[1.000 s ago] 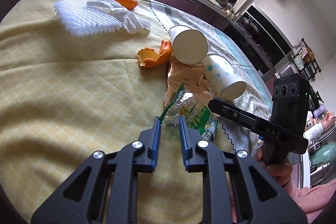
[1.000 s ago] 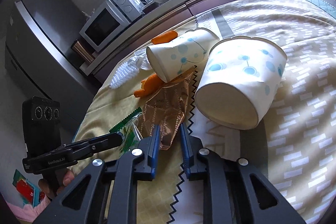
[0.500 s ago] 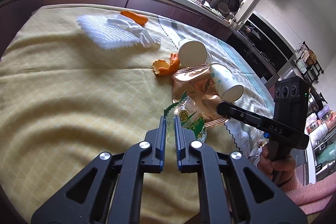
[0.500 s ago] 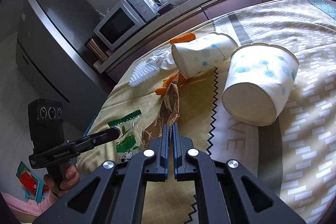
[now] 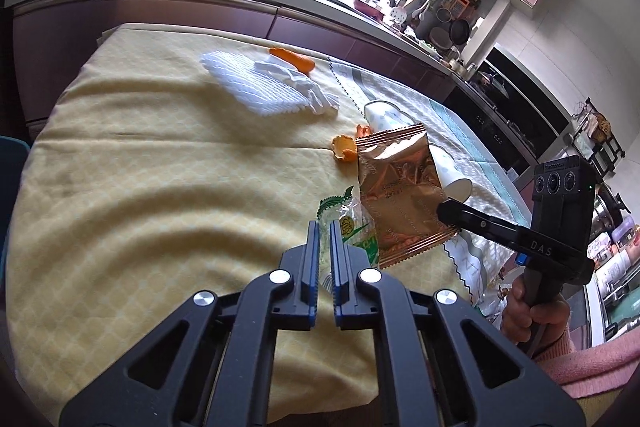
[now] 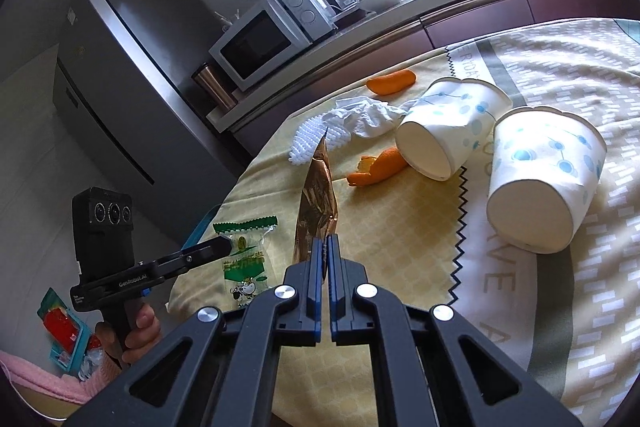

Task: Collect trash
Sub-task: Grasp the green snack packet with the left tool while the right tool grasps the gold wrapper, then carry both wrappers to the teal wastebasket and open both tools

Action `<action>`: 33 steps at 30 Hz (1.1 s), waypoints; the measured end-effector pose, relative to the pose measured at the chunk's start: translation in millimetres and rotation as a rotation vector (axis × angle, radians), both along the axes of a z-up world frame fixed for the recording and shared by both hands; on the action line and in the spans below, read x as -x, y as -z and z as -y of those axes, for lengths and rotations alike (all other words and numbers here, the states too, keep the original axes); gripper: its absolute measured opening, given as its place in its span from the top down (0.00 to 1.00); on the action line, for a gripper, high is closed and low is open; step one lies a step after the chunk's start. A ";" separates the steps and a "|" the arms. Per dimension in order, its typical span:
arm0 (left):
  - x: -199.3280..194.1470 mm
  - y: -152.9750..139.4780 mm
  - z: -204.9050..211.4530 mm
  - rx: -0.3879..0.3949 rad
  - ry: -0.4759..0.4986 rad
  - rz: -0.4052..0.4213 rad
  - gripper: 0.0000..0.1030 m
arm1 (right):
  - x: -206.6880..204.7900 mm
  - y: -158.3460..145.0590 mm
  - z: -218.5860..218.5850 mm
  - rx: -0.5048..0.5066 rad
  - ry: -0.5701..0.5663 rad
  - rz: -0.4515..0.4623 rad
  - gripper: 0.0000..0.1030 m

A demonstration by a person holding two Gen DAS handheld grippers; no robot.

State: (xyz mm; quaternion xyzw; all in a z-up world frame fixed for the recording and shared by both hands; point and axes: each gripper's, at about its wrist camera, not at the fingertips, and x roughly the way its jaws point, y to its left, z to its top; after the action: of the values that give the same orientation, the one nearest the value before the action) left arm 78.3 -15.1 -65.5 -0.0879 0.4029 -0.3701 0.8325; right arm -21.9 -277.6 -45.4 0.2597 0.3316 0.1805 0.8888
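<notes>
Trash lies scattered on a cloth-covered table (image 5: 140,179) in a kitchen. The left gripper (image 5: 325,227) is clamped on a clear wrapper with green print (image 5: 352,223) near the table's near edge, its blue-padded jaws pressed together on the plastic. The right gripper (image 6: 326,247) is closed tight on a brown foil snack bag (image 6: 318,203), which stands on edge above the cloth, lifted clear of it.

The table wears a yellow quilted cloth on the left side and a white-and-grey patterned one (image 6: 560,307) on the right, the two meeting at a black zigzag seam. Behind the far edge runs a dark-fronted kitchen counter (image 5: 240,11) carrying a microwave (image 6: 264,39), bowls and bottles under a bright window; a steel refrigerator (image 6: 120,75) stands at the counter's end.

Two dotted paper cups lie on their sides toward the right: the nearer cup (image 6: 548,179) on the patterned cloth, the farther cup (image 6: 452,123) across the seam. Orange peel (image 6: 378,167) sits just beside the farther cup's base. Toward the far edge lie a white knitted cloth (image 5: 256,87), crumpled tissue (image 6: 368,115) and another orange piece (image 6: 392,83).
</notes>
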 end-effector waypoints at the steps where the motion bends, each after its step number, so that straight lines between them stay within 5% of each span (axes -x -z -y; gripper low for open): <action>1: -0.1 -0.4 -3.8 0.003 -0.006 0.002 0.94 | -1.1 -1.4 -1.9 0.002 -0.005 0.004 0.98; 22: 20.4 -26.6 -70.9 0.034 -0.165 0.066 0.96 | -33.6 -27.1 -48.9 0.016 -0.153 0.081 0.98; 33: 31.4 -49.7 -129.3 0.045 -0.327 0.116 0.96 | -70.0 -48.2 -100.8 0.024 -0.285 0.129 0.98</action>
State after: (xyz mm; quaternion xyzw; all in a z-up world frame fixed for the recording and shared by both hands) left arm 46.9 114.2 -15.7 -0.1495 0.3262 -0.2433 0.9011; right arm 48.2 -176.8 2.9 0.1870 0.3096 0.3172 0.8767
